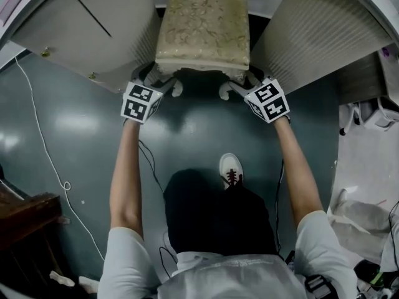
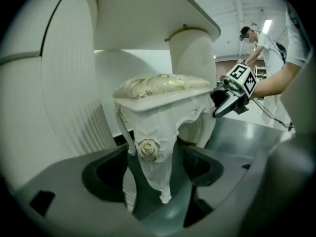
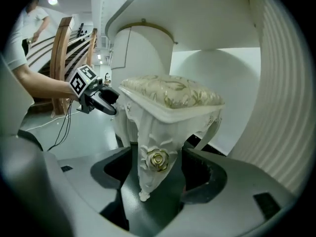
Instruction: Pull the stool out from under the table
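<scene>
While each straddles a leg of the stool (image 1: pixel 202 23) | left tongs (image 2: pixel 154 156) apart | right tongs (image 3: pixel 157 156) apart

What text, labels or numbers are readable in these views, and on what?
None readable.
Left gripper and right gripper: black-and-white square marker patterns only, no letters or digits.
Stool: floral ornament and carved roses, no label.
</scene>
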### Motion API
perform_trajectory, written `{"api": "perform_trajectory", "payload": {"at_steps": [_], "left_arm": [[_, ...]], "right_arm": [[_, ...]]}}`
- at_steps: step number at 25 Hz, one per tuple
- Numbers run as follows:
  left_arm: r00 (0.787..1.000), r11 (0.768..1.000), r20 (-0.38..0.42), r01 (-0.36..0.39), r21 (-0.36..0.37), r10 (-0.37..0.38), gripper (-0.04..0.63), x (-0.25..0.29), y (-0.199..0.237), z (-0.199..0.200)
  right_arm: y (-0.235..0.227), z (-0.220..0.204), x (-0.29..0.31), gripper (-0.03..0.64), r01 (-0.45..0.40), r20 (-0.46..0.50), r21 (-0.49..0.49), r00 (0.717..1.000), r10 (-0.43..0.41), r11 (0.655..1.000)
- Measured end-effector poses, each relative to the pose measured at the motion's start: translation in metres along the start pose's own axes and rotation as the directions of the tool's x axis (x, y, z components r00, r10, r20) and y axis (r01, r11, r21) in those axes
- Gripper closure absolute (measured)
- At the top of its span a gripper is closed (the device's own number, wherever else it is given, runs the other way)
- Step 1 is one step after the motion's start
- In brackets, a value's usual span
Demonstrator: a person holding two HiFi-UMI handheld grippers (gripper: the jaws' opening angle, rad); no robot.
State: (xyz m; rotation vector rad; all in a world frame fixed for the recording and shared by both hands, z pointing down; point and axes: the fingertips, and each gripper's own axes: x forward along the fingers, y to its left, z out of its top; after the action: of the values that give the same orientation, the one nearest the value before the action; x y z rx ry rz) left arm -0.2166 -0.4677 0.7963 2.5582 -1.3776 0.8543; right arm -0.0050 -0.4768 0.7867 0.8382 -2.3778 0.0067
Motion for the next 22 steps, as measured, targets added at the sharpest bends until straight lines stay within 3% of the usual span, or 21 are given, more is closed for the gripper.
{"api": "perform_trajectory", "payload": {"at_steps": [7,9,22], "left_arm": [[0.999,1.000,0.033,0.025,-0.005,-0.025,0.268,0.024,0.001,-0.003],[0.999,1.000,0.040,0.018,-0.014,-0.017,0.318,0.025,0.001,-0.004],[0.997,0.998,0.075,-0.007,-0.058,0.011,0.327,0.000,-0.017,-0.020]], "right_arm": [[-0.005,-0.003,0.012,0.311,0.027,0.022,-0.013,0.999,-0.027,1.000],[-0.006,-0.003,0.010,0.314,0.032,0.028,-0.011,0.999,-0.032,0.999],[0.027,-0.016,-0.011,0.336,0.070,0.057,-0.008,0.996,-0.070,0.997]]}}
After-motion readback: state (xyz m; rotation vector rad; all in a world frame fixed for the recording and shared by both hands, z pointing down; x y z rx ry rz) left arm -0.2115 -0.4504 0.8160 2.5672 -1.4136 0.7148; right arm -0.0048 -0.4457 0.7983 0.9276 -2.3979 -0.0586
